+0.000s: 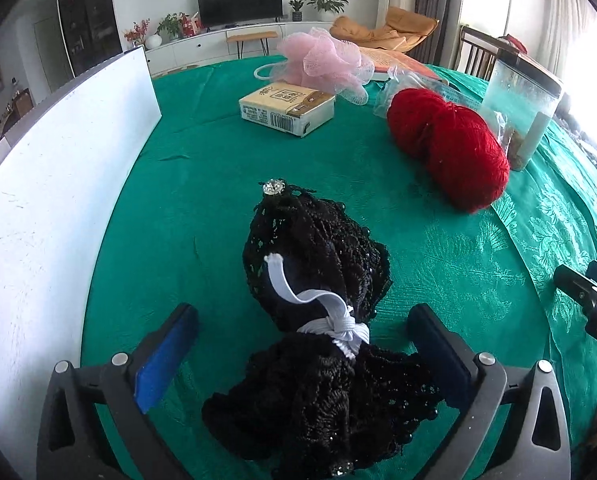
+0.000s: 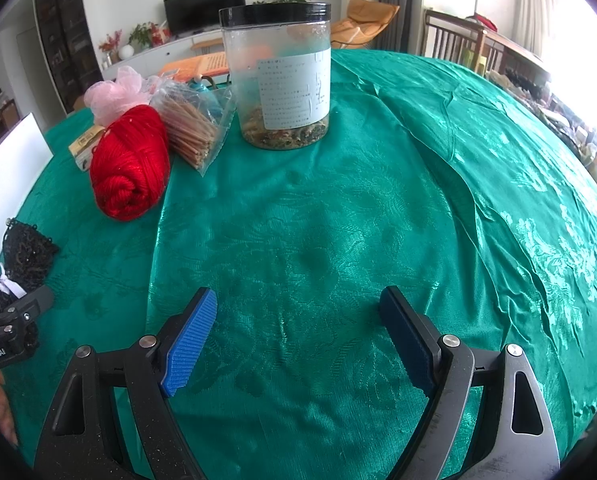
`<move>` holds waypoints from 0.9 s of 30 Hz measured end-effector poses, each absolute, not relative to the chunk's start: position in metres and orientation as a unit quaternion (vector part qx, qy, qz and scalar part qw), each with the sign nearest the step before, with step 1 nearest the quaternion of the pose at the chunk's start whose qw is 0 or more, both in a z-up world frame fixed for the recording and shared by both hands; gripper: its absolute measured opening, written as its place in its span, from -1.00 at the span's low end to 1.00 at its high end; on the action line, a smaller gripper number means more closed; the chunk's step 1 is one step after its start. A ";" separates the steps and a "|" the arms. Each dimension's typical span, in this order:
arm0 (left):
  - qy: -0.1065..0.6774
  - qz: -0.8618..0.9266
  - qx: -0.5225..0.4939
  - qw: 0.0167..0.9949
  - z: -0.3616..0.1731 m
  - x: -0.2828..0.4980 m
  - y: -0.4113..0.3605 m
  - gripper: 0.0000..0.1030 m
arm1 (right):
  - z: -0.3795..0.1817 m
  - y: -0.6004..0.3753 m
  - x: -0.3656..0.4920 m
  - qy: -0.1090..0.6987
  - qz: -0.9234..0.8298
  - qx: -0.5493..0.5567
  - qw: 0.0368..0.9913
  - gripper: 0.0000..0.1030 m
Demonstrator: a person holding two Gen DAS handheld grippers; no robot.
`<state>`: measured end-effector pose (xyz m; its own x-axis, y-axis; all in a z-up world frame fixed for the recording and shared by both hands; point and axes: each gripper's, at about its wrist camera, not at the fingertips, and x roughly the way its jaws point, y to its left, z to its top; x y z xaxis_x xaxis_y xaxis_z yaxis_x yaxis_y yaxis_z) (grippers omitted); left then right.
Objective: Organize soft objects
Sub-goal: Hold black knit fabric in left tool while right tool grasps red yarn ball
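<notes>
A black lace bundle (image 1: 318, 248) tied with a white elastic band lies on the green tablecloth (image 1: 202, 184). It sits between the fingers of my left gripper (image 1: 304, 312), which is open, and the blue pads stand apart from the fabric on both sides. Farther back are a red yarn ball (image 1: 450, 148), a pink mesh pouf (image 1: 322, 60) and a tissue pack (image 1: 286, 108). My right gripper (image 2: 298, 296) is open over bare cloth with nothing between its fingers. In its view the yarn (image 2: 132, 168) and the black bundle (image 2: 28, 252) are at the left.
A white board (image 1: 58, 180) stands along the left side. A clear jar with a black lid (image 2: 282, 76) and a bag of thin sticks (image 2: 194, 128) stand behind the yarn. An orange book (image 1: 402, 62) lies at the back. Chairs stand beyond the table's far right.
</notes>
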<state>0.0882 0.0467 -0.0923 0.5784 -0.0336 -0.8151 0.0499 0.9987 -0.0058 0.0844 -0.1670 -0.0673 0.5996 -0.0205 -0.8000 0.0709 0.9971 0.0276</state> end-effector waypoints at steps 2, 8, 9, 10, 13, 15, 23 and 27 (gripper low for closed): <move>0.459 -0.024 0.009 0.888 -0.092 0.088 0.047 1.00 | -0.067 -0.168 0.084 0.447 -0.025 0.029 0.894 0.67; 0.459 -0.023 0.009 0.888 -0.092 0.088 0.047 1.00 | -0.067 -0.167 0.084 0.447 -0.025 0.029 0.894 0.67; 0.459 -0.023 0.009 0.888 -0.092 0.088 0.046 1.00 | -0.067 -0.168 0.084 0.447 -0.026 0.029 0.894 0.67; 0.459 -0.023 0.009 0.888 -0.092 0.088 0.046 1.00 | -0.067 -0.168 0.084 0.447 -0.025 0.029 0.894 0.67; 0.458 -0.023 0.009 0.888 -0.093 0.088 0.047 1.00 | -0.067 -0.168 0.084 0.447 -0.025 0.029 0.894 0.67; 0.458 -0.023 0.009 0.888 -0.092 0.088 0.046 1.00 | -0.068 -0.167 0.085 0.448 -0.025 0.027 0.893 0.68; 0.458 -0.022 0.008 0.888 -0.091 0.088 0.046 1.00 | -0.033 -0.160 0.100 0.403 0.065 0.121 0.905 0.71; 0.458 -0.022 0.008 0.888 -0.090 0.088 0.046 1.00 | -0.015 -0.096 0.151 0.414 0.121 0.037 0.902 0.70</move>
